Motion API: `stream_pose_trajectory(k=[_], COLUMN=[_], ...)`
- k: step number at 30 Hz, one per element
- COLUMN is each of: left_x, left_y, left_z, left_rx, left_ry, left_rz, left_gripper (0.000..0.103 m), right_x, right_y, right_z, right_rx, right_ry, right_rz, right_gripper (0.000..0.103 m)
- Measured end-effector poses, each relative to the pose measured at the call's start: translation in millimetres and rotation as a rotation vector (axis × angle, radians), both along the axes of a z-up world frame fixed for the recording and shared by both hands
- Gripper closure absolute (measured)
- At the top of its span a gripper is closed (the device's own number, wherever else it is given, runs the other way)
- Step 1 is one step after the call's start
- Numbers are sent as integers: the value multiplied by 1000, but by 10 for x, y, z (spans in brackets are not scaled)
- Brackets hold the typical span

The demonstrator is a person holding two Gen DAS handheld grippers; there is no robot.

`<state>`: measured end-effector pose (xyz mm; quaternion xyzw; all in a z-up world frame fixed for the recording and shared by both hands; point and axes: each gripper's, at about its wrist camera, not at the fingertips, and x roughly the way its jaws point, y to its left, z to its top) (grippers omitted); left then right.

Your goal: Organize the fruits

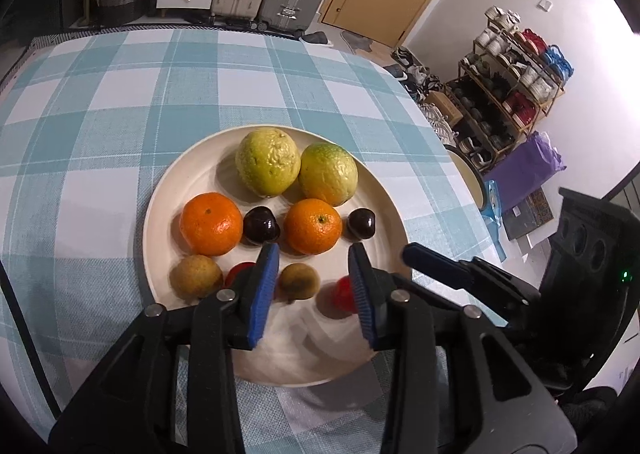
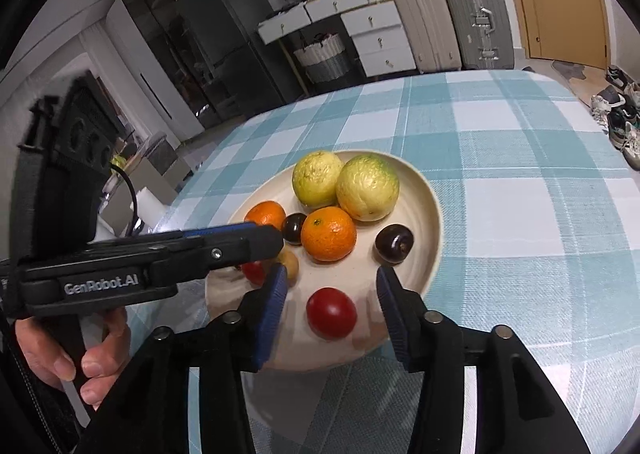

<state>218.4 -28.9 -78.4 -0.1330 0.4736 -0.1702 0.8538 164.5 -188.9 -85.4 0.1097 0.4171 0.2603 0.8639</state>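
A round cream ceramic plate [image 1: 168,194] sits on the table under a blue-and-white checked tablecloth [image 1: 100,102], carrying the fruit in rows: two yellow-green guavas [image 1: 267,162] at the far side, two oranges [image 1: 211,224] and two dark cherries [image 1: 261,225] in the middle, small brown fruits [image 1: 298,281] and red cherry tomatoes [image 2: 331,313] nearest. The left gripper [image 1: 314,288] hangs over the near row, jaws apart and empty. The right gripper [image 2: 332,312] straddles one red tomato, jaws apart, not touching it.
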Motion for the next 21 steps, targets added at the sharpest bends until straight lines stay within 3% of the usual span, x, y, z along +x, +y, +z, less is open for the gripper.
stream_pose_trajectory(k=[3,7,11,15,21], left_x=[-62,-178,-310,-461,-707], left_y=[46,89,101,110,149], left_z=[81,207,298,390,534], left_rx=[-9,-14,-3,29,86], left_ry=[-26,-63,-100,-135,-201], left_rz=[22,52,65,77,124], left_gripper=[68,57,55,54,32], right_x=[-53,-109,-179,-279,-443], right_y=[-71,-143,-158,-146,-122], right_z=[48,118,204,311,475], right_rx=[-7,-4,2,7,6], right_ry=[-14,-31,-58,-101,-168], right_rz=[-20,-43,-55,-65,-82], right_gripper=[51,51,50,36,30])
